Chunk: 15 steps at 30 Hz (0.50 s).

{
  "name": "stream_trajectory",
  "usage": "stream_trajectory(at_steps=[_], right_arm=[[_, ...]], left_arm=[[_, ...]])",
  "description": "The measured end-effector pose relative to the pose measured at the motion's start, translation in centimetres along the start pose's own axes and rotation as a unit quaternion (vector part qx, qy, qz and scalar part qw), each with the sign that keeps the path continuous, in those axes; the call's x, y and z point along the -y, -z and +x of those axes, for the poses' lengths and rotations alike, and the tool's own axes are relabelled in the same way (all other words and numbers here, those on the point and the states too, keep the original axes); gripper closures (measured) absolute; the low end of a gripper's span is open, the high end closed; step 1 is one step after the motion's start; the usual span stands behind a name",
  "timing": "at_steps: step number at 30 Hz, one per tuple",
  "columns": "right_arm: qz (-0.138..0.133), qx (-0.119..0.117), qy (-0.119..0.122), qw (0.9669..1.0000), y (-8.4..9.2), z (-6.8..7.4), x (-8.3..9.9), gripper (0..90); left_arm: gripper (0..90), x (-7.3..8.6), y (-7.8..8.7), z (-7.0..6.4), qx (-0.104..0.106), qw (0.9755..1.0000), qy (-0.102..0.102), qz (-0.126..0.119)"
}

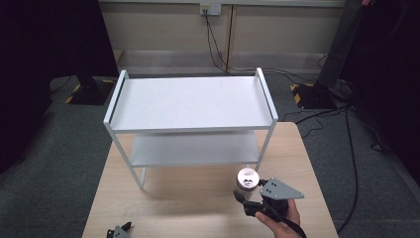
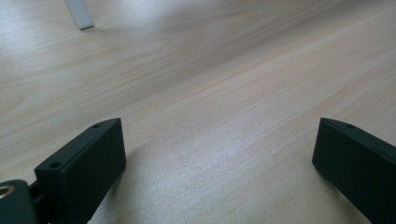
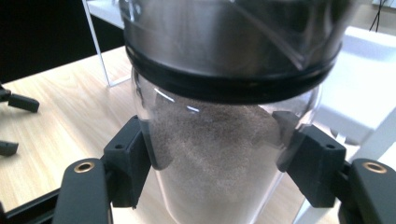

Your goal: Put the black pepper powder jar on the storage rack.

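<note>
A clear glass jar (image 3: 219,140) with a metal lid and brown powder inside is clamped between the two black jaws of my right gripper (image 3: 218,154). In the high view the jar (image 1: 247,178) hangs above the table's right front, just in front of the white shelf unit (image 1: 193,104), and my right gripper (image 1: 250,194) holds it from below with a hand behind it. My left gripper (image 1: 119,230) rests at the table's front left edge. Its jaws (image 2: 219,163) stand wide apart over bare wood, nothing between them.
The white two-tier shelf unit stands on the far half of the wooden table (image 1: 198,198); one of its legs (image 2: 79,14) shows in the left gripper view. Cables and dark stands lie on the grey floor beyond.
</note>
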State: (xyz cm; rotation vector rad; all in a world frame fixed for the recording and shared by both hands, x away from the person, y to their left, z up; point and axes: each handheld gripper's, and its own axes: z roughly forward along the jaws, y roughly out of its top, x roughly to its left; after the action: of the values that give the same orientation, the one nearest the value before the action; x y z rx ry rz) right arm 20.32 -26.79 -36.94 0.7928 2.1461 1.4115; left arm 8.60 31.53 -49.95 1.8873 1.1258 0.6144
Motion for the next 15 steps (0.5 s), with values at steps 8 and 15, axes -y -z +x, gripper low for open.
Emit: stream_trajectory(at_steps=[8, 15], right_arm=[[-0.015, -0.007, 0.000, 0.9999, -1.3, -0.3, -2.5, 31.5], [-0.015, -0.016, 0.003, 0.9998, -3.3, -1.0, -4.9, 31.5]], left_arm=[[1.9, 0.0, 0.0, 0.0, 0.000, 1.0000, 0.000, 0.000], [1.9, 0.0, 0.0, 0.0, 0.000, 1.0000, 0.000, 0.000]])
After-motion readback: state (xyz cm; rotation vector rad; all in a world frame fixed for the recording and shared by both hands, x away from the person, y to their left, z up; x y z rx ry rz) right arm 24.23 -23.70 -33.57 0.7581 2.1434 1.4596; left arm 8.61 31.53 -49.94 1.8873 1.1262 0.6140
